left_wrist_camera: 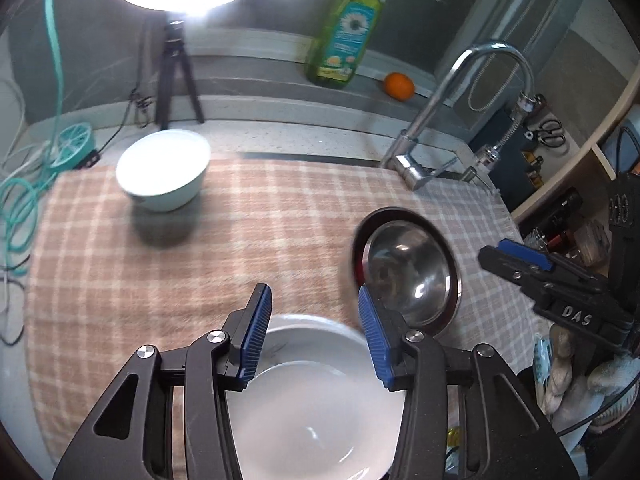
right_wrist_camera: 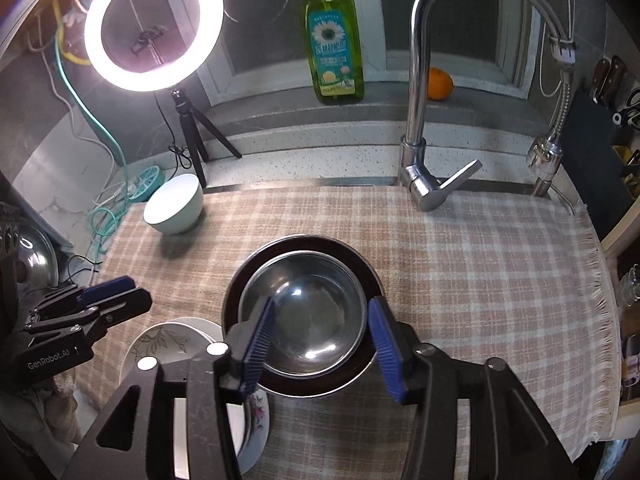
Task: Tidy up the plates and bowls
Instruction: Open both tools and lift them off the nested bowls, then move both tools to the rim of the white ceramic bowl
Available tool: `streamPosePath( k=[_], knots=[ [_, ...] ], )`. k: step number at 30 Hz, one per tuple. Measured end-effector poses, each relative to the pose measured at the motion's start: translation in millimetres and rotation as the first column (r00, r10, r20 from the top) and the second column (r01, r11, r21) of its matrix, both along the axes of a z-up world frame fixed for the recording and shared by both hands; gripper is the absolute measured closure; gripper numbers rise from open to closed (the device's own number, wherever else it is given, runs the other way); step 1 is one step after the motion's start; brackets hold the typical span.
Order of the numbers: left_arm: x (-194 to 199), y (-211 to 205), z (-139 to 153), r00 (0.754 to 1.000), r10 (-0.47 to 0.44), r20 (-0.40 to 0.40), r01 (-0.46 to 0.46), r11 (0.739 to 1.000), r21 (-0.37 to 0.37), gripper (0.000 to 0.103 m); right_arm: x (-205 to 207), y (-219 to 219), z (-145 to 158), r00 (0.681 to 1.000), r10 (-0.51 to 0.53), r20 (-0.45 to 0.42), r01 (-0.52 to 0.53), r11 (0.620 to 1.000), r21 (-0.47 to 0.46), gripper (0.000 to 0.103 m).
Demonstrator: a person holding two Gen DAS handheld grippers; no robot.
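Your left gripper (left_wrist_camera: 314,334) hangs with fingers apart, empty, over stacked white plates (left_wrist_camera: 316,408) at 6 o'clock. Your right gripper (right_wrist_camera: 320,344), likewise parted and empty, hovers above a steel bowl (right_wrist_camera: 304,316) nested in a dark dish (right_wrist_camera: 236,280). Checked cloth (right_wrist_camera: 460,280) covers the counter; a white bowl (right_wrist_camera: 174,208) stands at 10 o'clock, faucet (right_wrist_camera: 420,120) at 1 o'clock.

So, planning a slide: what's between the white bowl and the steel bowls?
Only bare checked cloth between white bowl and steel bowls, in the right wrist view.
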State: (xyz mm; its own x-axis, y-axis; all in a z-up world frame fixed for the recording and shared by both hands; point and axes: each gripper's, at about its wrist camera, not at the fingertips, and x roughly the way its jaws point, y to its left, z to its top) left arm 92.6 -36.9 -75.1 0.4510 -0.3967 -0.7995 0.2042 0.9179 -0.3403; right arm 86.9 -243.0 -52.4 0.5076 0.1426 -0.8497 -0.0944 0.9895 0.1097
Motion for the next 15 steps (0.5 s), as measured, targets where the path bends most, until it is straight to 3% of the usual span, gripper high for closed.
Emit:
streamPosePath(
  k=[7, 15],
  knots=[
    [-11, 73, -19, 0.988, 0.147, -0.056, -0.148, 0.989, -0.007, 0.059, -2, 16, 4, 0.999, -0.015, 0.033, 0.013, 0.999, 0.053, 0.050],
    [-10, 145, -23, 0.968, 0.246, -0.053, -0.247, 0.969, -0.019, 0.059, 10, 56, 14, 0.998, -0.001, 0.059, -0.004, 0.996, 0.085, 0.050]
  ],
)
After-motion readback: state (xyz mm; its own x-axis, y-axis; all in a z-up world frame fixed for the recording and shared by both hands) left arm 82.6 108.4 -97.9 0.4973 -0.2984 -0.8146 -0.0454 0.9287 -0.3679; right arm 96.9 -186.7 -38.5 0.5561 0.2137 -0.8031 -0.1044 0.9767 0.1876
